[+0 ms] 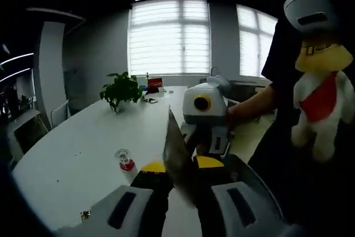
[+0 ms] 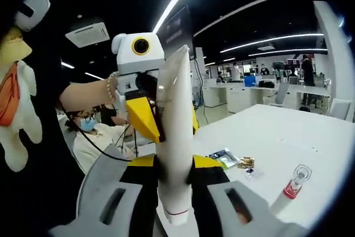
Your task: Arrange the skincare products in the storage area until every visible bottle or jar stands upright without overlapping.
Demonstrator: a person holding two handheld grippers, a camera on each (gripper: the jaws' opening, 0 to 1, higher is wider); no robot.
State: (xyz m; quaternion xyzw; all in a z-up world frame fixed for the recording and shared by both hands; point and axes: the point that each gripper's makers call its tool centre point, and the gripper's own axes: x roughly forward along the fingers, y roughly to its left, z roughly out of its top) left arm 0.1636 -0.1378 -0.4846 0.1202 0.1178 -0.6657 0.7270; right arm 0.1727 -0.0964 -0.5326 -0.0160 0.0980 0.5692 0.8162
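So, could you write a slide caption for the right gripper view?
Both tools hold one white tube above a white table.

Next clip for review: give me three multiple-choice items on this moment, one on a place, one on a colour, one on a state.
1. Where is the leafy green potted plant?
A. on the long white table
B. on the floor
C. on a chair

2. What colour is the base of the small clear-topped bottle?
A. blue
B. red
C. green

3. What is the state of the right gripper?
A. open and empty
B. lying on the table
C. shut on the white squeeze tube

Answers:
1 A: in the left gripper view the plant stands on the table's far end, before the windows.
2 B: the base shows red in both views.
3 C: in the right gripper view the tube rises from between that gripper's fingers; the left gripper pinches it higher up.
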